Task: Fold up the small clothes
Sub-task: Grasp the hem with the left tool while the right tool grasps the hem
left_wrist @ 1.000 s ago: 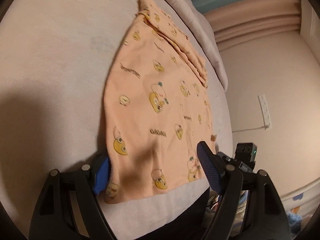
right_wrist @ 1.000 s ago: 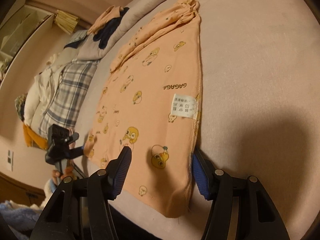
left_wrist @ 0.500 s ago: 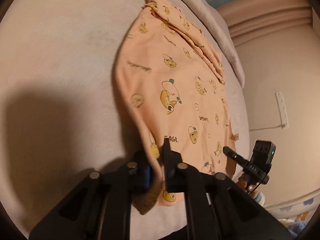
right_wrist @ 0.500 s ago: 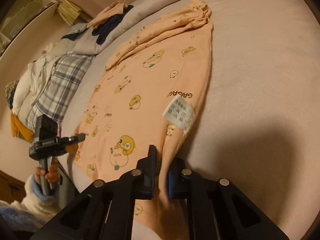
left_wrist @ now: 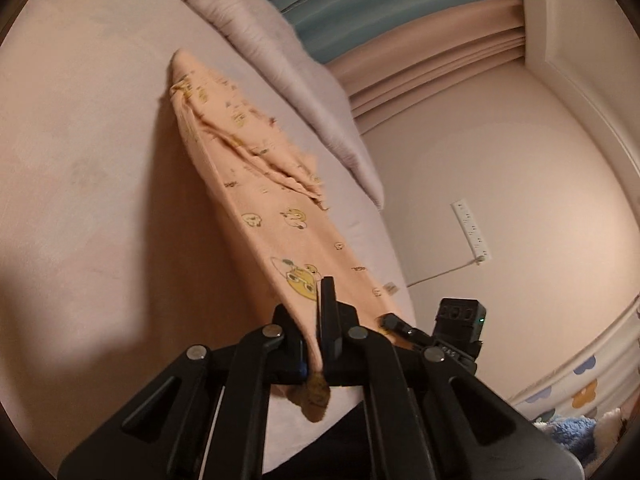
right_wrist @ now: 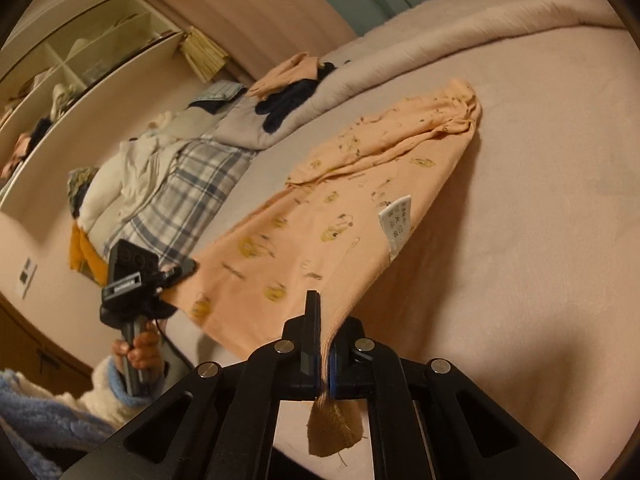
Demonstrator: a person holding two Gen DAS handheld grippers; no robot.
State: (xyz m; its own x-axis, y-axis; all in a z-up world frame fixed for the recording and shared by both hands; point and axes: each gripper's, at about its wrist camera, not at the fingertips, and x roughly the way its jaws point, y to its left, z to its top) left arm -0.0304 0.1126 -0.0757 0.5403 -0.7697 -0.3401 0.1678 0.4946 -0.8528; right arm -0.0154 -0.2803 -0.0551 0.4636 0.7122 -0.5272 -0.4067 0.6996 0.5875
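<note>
A small peach garment [left_wrist: 256, 184] with yellow cartoon prints lies on a pale pink bed [left_wrist: 80, 160]. Its near hem is lifted off the bed. My left gripper [left_wrist: 314, 332] is shut on one near corner of the hem. My right gripper [right_wrist: 326, 344] is shut on the other near corner, and a bit of hem hangs below its jaws. The garment [right_wrist: 340, 216] slopes from both grippers down to its far end, where the sleeves lie bunched on the bed. A white care label [right_wrist: 396, 216] shows near its right edge. The right gripper shows in the left wrist view [left_wrist: 432, 332], and the left gripper in the right wrist view [right_wrist: 160, 276].
A rolled grey blanket [left_wrist: 288, 60] lies along the bed's far edge. A pile of clothes with a plaid piece [right_wrist: 176, 196] sits on the bed's left side. A white shelf unit [right_wrist: 80, 64] stands beyond. A wall socket strip [left_wrist: 472, 232] is on the right wall.
Both grippers shut on the garment's near corners and lifted the hem up off the bed. The garment now slopes up toward the grippers.
</note>
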